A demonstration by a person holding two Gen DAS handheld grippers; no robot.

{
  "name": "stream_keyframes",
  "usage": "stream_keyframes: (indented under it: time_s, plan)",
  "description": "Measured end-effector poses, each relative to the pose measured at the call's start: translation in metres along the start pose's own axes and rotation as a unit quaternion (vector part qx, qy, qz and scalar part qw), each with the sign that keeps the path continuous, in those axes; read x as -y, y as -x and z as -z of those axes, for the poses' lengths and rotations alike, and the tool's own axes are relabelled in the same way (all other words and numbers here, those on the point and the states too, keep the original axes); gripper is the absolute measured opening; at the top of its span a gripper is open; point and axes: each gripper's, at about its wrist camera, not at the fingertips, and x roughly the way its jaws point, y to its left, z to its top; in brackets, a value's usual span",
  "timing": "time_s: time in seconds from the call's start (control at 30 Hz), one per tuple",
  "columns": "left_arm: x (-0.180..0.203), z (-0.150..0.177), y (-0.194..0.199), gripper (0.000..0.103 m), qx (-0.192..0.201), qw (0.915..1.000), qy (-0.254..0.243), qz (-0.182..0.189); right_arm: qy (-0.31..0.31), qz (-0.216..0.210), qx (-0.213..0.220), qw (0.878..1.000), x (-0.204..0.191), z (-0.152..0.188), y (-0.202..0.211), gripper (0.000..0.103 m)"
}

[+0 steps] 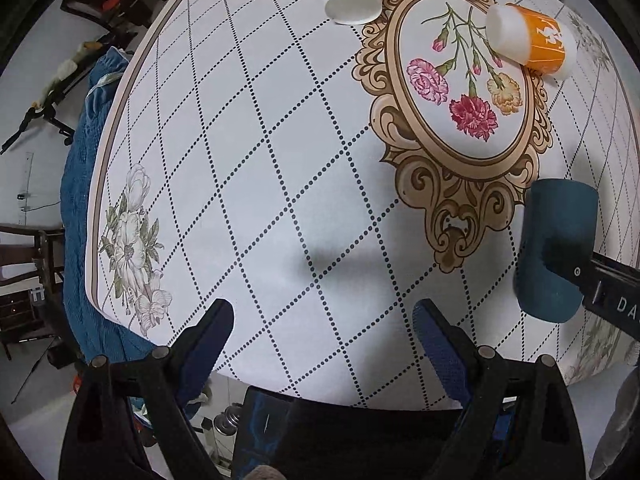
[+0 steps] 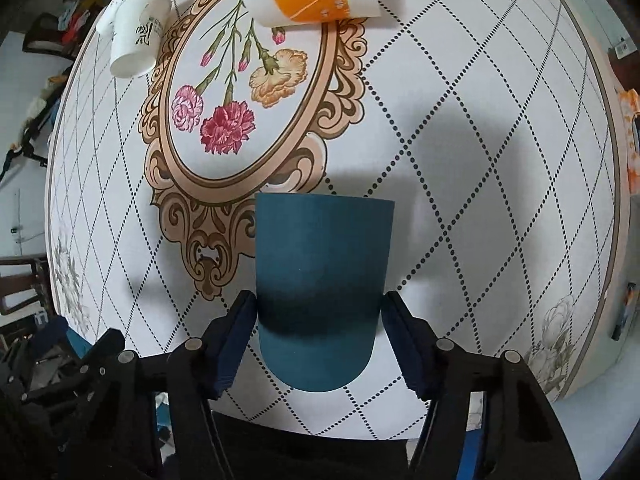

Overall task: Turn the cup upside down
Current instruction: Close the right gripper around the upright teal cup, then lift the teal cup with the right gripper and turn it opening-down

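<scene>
Pinching matte teal cup (tapered): right gripper; left gripper agape.

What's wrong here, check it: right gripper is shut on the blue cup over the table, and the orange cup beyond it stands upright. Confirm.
One error: the orange cup lies on its side, as the left wrist view shows. The rest holds: the right gripper is shut on the blue cup over the table.

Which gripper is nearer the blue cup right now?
Right. The right gripper has the blue cup between its fingers, pads at its sides. The left gripper is open over bare tablecloth, the cup off to its right.
</scene>
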Motion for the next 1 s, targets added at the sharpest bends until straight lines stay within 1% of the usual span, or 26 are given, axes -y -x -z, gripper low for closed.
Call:
stream_keyframes:
  time_s: [0.2, 0.33, 0.43, 0.5, 0.57, 0.63, 0.67, 0.7, 0.73, 0.77, 0.8, 0.83, 0.87, 0.9, 0.93, 0.97, 1.0]
  plan:
    - [0.001, -0.007, 0.0, 0.092, 0.01, 0.9999, -0.008, 0.004, 0.004, 0.008, -0.004, 1.0, -0.005, 0.0, -0.001, 0.067]
    - [0.0, -0.01, 0.003, 0.092, 0.025, 0.9996, -0.015, 0.002, 0.001, 0.01, -0.006, 1.0, -0.006, -0.001, 0.0, 0.068]
    - [0.0, -0.012, 0.006, 0.092, 0.041, 0.9989, -0.02, 0.002, 0.008, -0.005, -0.002, 1.0, -0.005, -0.001, 0.011, 0.075]
    - [-0.001, -0.013, 0.007, 0.092, 0.049, 0.9985, -0.024, 0.002, 0.023, -0.007, 0.011, 1.0, -0.004, 0.0, 0.024, 0.076]
    - [0.001, -0.015, 0.007, 0.092, 0.053, 0.9981, -0.03, 0.004, 0.057, 0.006, 0.027, 0.998, -0.006, -0.002, 0.044, 0.087]
    - [0.003, -0.015, 0.004, 0.092, 0.052, 0.998, -0.034, 0.009, 0.114, 0.047, 0.049, 0.991, -0.011, -0.002, 0.065, 0.09]
    - [0.003, -0.017, 0.003, 0.092, 0.051, 0.998, -0.035, 0.011, 0.146, 0.067, 0.057, 0.985, -0.014, -0.001, 0.073, 0.09]
    - [0.003, -0.018, 0.001, 0.092, 0.049, 0.9981, -0.035, 0.015, 0.195, 0.099, 0.063, 0.974, -0.02, -0.001, 0.082, 0.09]
    - [0.002, -0.019, 0.0, 0.092, 0.048, 0.9981, -0.034, 0.018, 0.243, 0.13, 0.067, 0.959, -0.026, 0.0, 0.089, 0.09]
    - [0.002, -0.02, -0.002, 0.092, 0.046, 0.9982, -0.032, 0.021, 0.292, 0.161, 0.071, 0.94, -0.032, 0.004, 0.094, 0.09]
    - [0.001, -0.021, -0.004, 0.092, 0.044, 0.9982, -0.032, 0.023, 0.347, 0.196, 0.075, 0.914, -0.04, 0.009, 0.096, 0.09]
    - [0.0, -0.022, -0.006, 0.092, 0.042, 0.9983, -0.031, 0.026, 0.408, 0.237, 0.08, 0.878, -0.051, 0.017, 0.095, 0.09]
    - [-0.001, -0.023, -0.009, 0.092, 0.04, 0.9984, -0.03, 0.027, 0.484, 0.286, 0.089, 0.822, -0.063, 0.031, 0.089, 0.09]
    - [-0.002, -0.024, -0.012, 0.092, 0.038, 0.9985, -0.028, 0.028, 0.525, 0.31, 0.092, 0.787, -0.069, 0.038, 0.085, 0.09]
    - [-0.003, -0.025, -0.014, 0.092, 0.037, 0.9986, -0.028, 0.028, 0.595, 0.352, 0.092, 0.717, -0.076, 0.054, 0.072, 0.09]
    - [-0.004, -0.026, -0.017, 0.092, 0.033, 0.9987, -0.025, 0.03, 0.629, 0.372, 0.088, 0.677, -0.079, 0.061, 0.065, 0.09]
    - [-0.005, -0.026, -0.02, 0.092, 0.029, 0.9988, -0.023, 0.032, 0.666, 0.391, 0.083, 0.63, -0.081, 0.069, 0.054, 0.09]
